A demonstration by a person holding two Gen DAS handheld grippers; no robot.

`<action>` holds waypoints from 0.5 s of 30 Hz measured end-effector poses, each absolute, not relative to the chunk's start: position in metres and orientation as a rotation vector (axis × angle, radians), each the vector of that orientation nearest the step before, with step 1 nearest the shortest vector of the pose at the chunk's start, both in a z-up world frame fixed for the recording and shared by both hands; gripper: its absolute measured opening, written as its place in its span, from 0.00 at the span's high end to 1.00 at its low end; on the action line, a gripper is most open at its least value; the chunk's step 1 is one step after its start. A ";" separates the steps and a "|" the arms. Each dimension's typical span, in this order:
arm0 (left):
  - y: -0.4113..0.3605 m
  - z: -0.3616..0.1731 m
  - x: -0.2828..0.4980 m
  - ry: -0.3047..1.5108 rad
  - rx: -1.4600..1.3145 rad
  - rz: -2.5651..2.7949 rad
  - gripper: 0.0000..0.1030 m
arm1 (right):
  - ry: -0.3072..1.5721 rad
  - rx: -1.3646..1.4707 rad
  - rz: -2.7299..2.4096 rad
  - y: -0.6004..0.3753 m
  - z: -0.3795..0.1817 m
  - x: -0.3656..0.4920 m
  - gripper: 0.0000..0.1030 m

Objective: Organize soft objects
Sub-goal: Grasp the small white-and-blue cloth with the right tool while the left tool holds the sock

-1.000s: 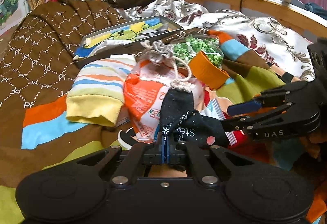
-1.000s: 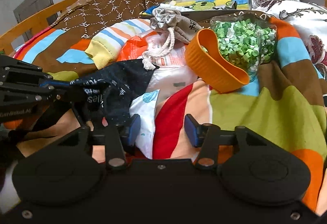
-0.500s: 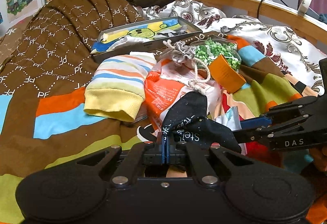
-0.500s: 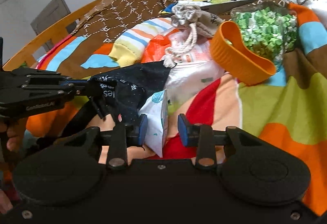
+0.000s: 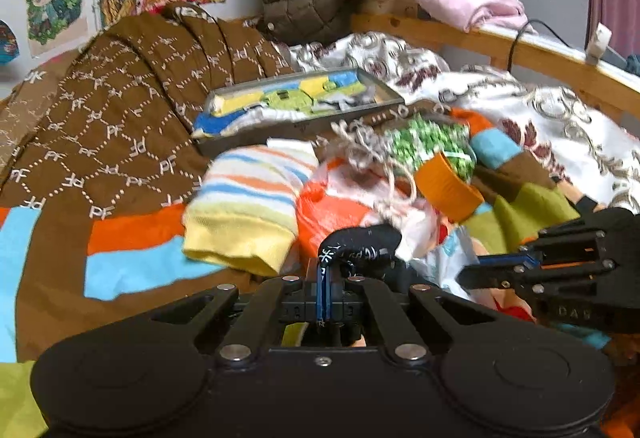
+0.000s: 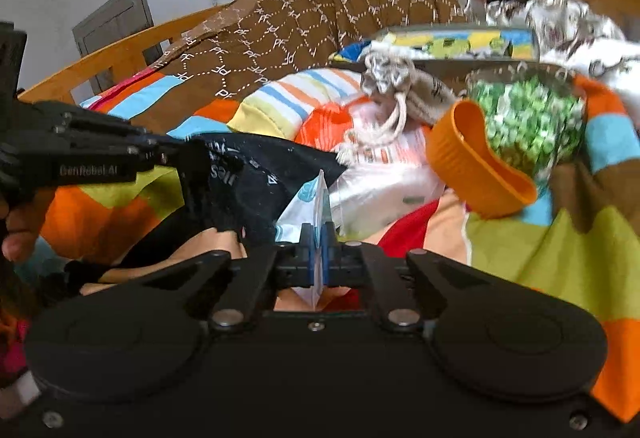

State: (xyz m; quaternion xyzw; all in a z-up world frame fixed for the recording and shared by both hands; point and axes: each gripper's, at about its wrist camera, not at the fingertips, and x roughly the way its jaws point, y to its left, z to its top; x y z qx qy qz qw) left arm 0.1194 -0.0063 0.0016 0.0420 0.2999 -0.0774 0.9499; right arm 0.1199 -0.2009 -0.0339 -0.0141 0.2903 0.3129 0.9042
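Pinching a black sock with white lettering (image 5: pixel 362 244) between its closed blue-padded jaws, the left gripper (image 5: pixel 323 288) holds the fabric just above the multicoloured patchwork blanket (image 5: pixel 132 258); the same sock drapes from that gripper in the right wrist view (image 6: pixel 256 178). The right gripper (image 6: pixel 318 252) is clamped on one thin white plastic packet with blue print (image 6: pixel 310 198), which stands on edge between its two pads. Behind these lie one striped sock with a yellow cuff (image 5: pixel 244 214), one grey drawstring pouch with a cream cord (image 6: pixel 394 86), one orange-and-white plastic bag (image 5: pixel 336 206), one orange ribbed silicone band (image 6: pixel 476 166) and one clear bag of green pieces (image 6: pixel 528 118), the band resting against that bag. One shallow grey tray (image 5: pixel 280 128) holding folded yellow, green and blue cloth sits farther back, beside one brown quilt with a white letter pattern (image 5: pixel 120 126).
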 end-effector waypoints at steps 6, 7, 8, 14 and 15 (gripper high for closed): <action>-0.002 0.021 0.116 0.568 0.080 -0.165 1.00 | 0.530 -0.080 0.600 -0.205 -0.020 0.110 1.00; -0.003 0.025 0.116 0.563 0.095 -0.180 1.00 | 0.519 -0.079 0.588 -0.206 -0.017 0.109 1.00; -0.005 0.030 0.116 0.554 0.111 -0.194 1.00 | 0.508 -0.078 0.576 -0.207 -0.015 0.109 1.00; -0.012 0.060 0.125 0.515 0.117 -0.242 1.00 | 0.438 -0.070 0.532 -0.218 -0.006 0.108 1.00; -0.012 0.063 0.127 0.512 0.116 -0.244 1.00 | 0.429 -0.073 0.526 -0.218 -0.007 0.107 1.00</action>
